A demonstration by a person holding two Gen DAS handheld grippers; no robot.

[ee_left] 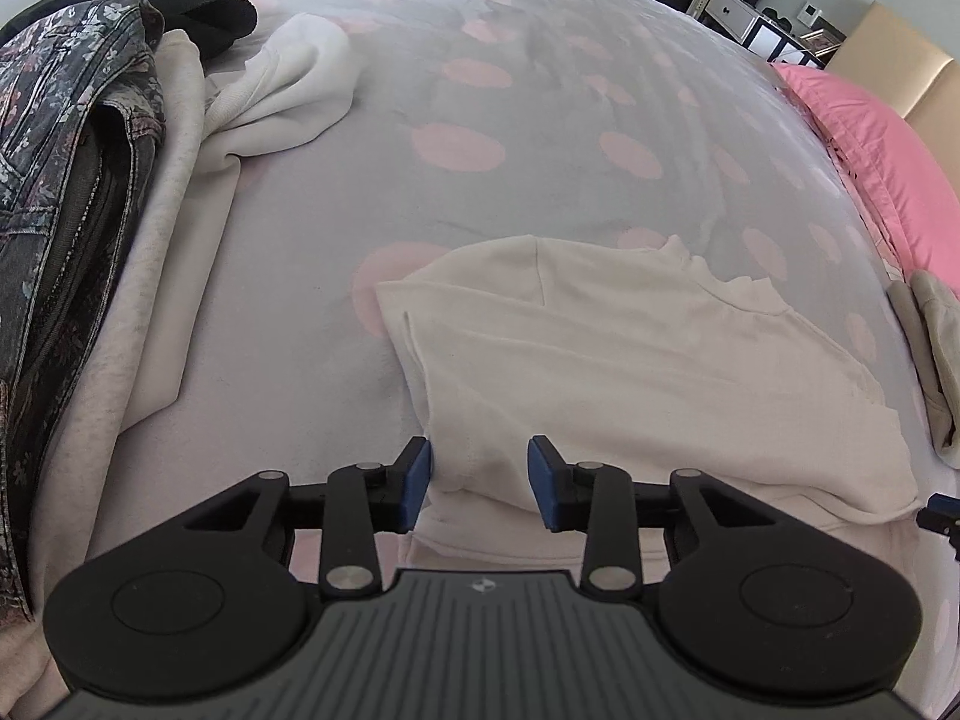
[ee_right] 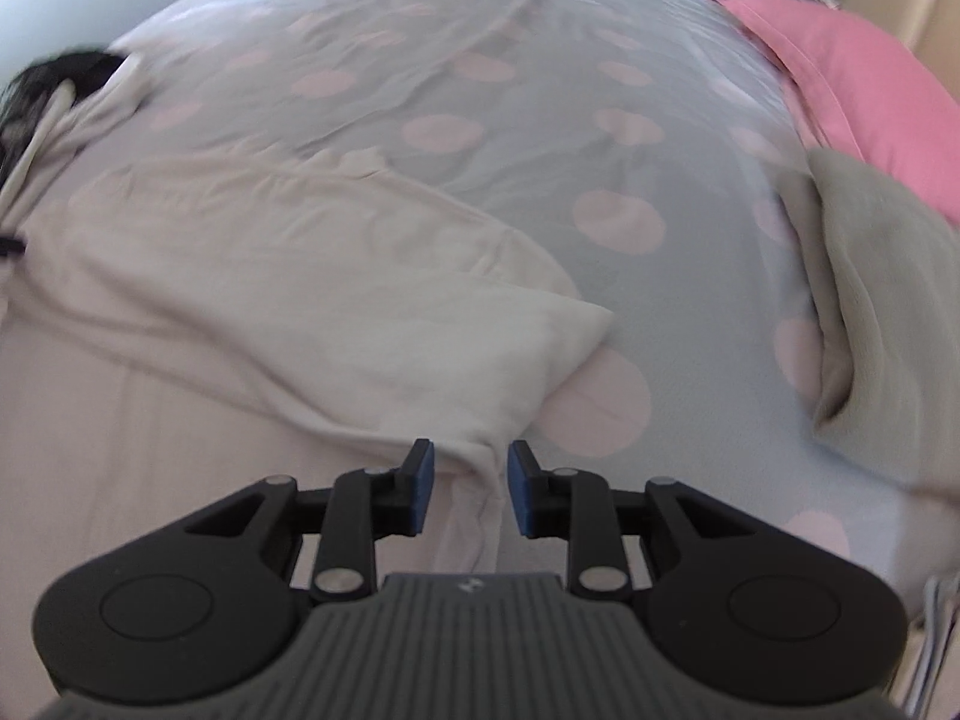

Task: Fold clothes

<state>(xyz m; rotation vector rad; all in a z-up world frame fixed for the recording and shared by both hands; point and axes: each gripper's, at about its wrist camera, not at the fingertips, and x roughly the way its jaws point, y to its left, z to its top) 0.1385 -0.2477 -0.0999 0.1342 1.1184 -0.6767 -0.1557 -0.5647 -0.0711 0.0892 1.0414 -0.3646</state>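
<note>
A cream top (ee_left: 630,360) lies partly folded on the grey bedspread with pink dots (ee_left: 480,120). My left gripper (ee_left: 480,477) stands open over the top's near left corner; cloth lies between the blue pads without being pinched. In the right wrist view the same cream top (ee_right: 300,276) stretches away to the left. My right gripper (ee_right: 471,483) is open around a raised crease at the garment's near right corner. A blue fingertip of the right gripper (ee_left: 936,510) peeks in at the right edge of the left wrist view.
A pile of clothes sits at the left: a floral denim jacket (ee_left: 54,180), a pale grey sweatshirt (ee_left: 156,252), a white garment (ee_left: 288,96), and a black one (ee_left: 204,6). A pink pillow (ee_left: 870,138) and a folded beige garment (ee_right: 870,276) lie at the right.
</note>
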